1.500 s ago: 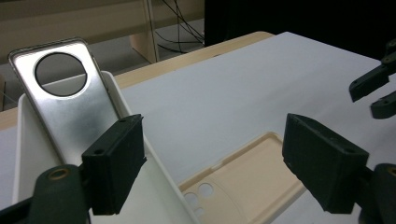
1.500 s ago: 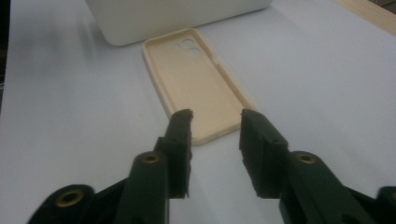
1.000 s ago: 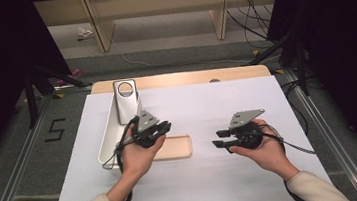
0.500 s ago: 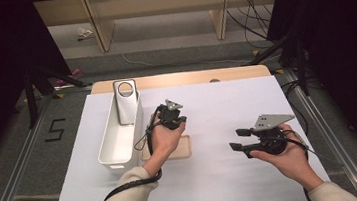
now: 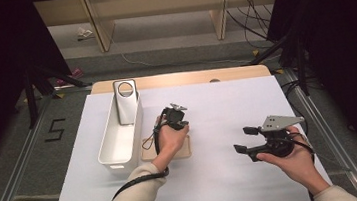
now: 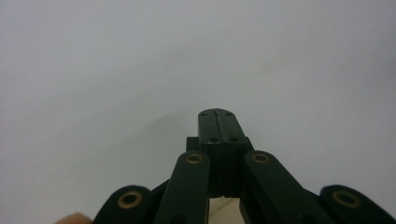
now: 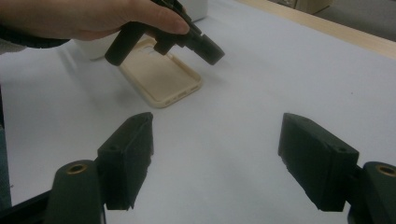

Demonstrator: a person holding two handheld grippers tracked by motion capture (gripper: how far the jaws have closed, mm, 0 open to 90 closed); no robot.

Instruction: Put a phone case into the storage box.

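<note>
A beige phone case (image 5: 181, 149) lies hollow side up on the white table, just right of a white bin (image 5: 120, 137). It is also in the right gripper view (image 7: 161, 77). My left gripper (image 5: 176, 109) hovers over the case's far end, held in a hand, its black jaws shut flat together with nothing between them (image 6: 217, 114). In the right gripper view the left gripper (image 7: 205, 46) points past the case. My right gripper (image 5: 243, 140) sits low at the table's right. Its jaws have just been opening and stand wide apart over bare table (image 7: 219, 140), holding nothing.
A grey upright piece with a round hole (image 5: 127, 101) leans in the far end of the bin. A wooden strip (image 5: 179, 79) runs along the table's far edge. Shelving legs and cables (image 5: 254, 27) lie on the floor beyond it. Dark curtains flank both sides.
The left hand has moved right, away from the bin, and down over the case. The right hand has shifted right, and its jaws have spread wider.
</note>
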